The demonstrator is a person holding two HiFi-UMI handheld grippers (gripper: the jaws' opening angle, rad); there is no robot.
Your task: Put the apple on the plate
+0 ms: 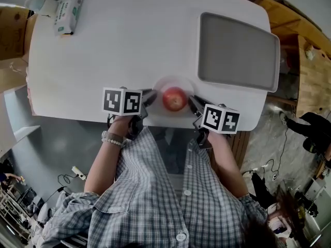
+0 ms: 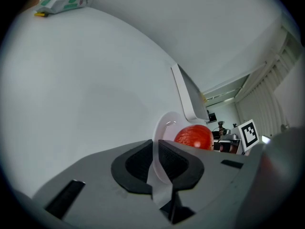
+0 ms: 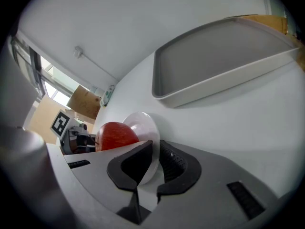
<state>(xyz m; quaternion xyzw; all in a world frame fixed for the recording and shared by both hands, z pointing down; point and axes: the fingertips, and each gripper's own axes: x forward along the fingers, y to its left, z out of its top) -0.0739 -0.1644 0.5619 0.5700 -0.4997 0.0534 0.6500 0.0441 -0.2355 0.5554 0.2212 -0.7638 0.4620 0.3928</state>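
At the front edge of the white table (image 1: 129, 45), my left gripper (image 1: 151, 97) and right gripper (image 1: 192, 103) clamp opposite rims of the plate (image 1: 173, 80), apple (image 1: 175, 98) between them.

Both arms reach forward out of checked sleeves (image 1: 155, 200), forearms converging. Over on one side the left gripper (image 1: 149, 98) tilts down and inward, its jaws pinched tight on the rim of the plate (image 2: 166, 128). Opposite, the right gripper (image 1: 192, 103) mirrors it, jaws clamped on the other rim. There's a band (image 1: 113, 138) on the left wrist.
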